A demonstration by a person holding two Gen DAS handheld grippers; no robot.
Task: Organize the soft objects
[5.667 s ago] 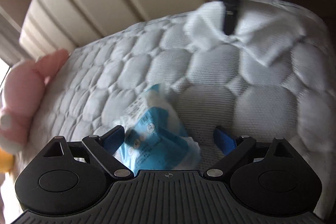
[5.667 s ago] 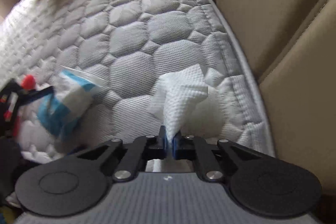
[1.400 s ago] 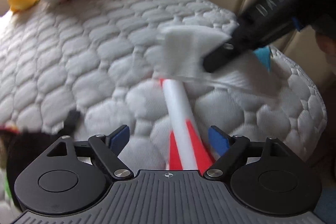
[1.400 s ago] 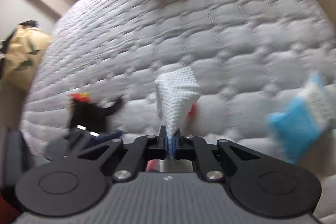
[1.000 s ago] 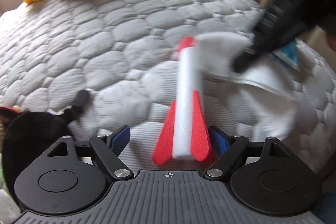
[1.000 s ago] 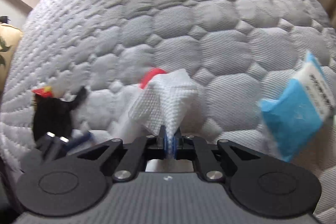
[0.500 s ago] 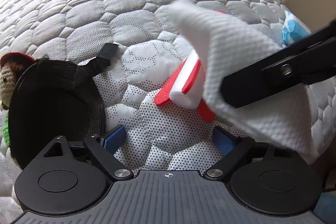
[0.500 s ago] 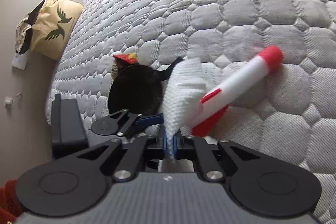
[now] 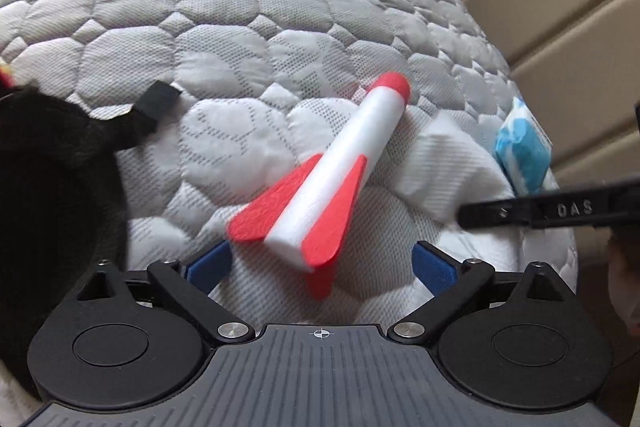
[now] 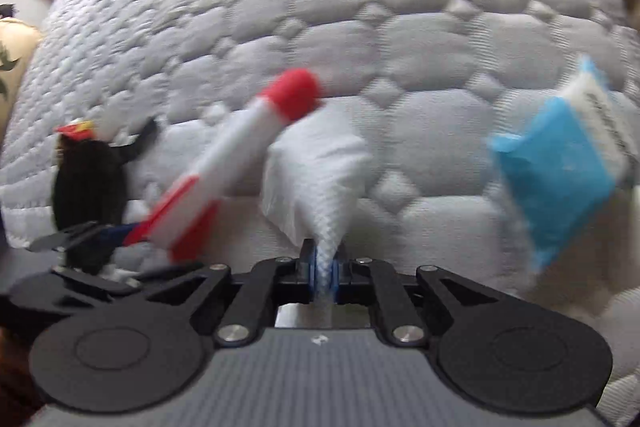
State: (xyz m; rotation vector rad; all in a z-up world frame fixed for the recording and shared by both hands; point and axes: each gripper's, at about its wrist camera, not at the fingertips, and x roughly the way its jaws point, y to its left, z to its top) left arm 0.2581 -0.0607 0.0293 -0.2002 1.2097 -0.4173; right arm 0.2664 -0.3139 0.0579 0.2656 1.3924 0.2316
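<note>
- Left wrist view: the left gripper point(image 9: 320, 261) hangs low over a quilted grey-white mattress point(image 9: 240, 7), its blue-padded fingers spread wide with nothing between them.
- Just ahead of those fingers lies a foam rocket point(image 9: 320, 183), white body with a red nose and red fins, flat on the mattress, its nose pointing away and to the right.
- To the rocket's right a white paper towel point(image 9: 440, 171) rests partly on the mattress; a black finger of the right gripper point(image 9: 540, 211) reaches in from the right edge to it.
- Beyond the towel, near the mattress edge, sits a blue-and-white tissue pack point(image 9: 522, 155); tan padded panels point(image 9: 540, 7) rise behind it.
- A black plush toy point(image 9: 52, 179) fills the left side, one dark limb stretched toward the rocket.
- Right wrist view: the right gripper point(image 10: 325, 275) is pinched tight on a twisted corner of the paper towel point(image 10: 320, 183), which fans out ahead of the fingers.
- From this side the foam rocket point(image 10: 236, 163) lies just left of the towel, the black plush toy point(image 10: 90, 183) farther left, and the tissue pack point(image 10: 560, 167) well to the right; this view is blurred.
</note>
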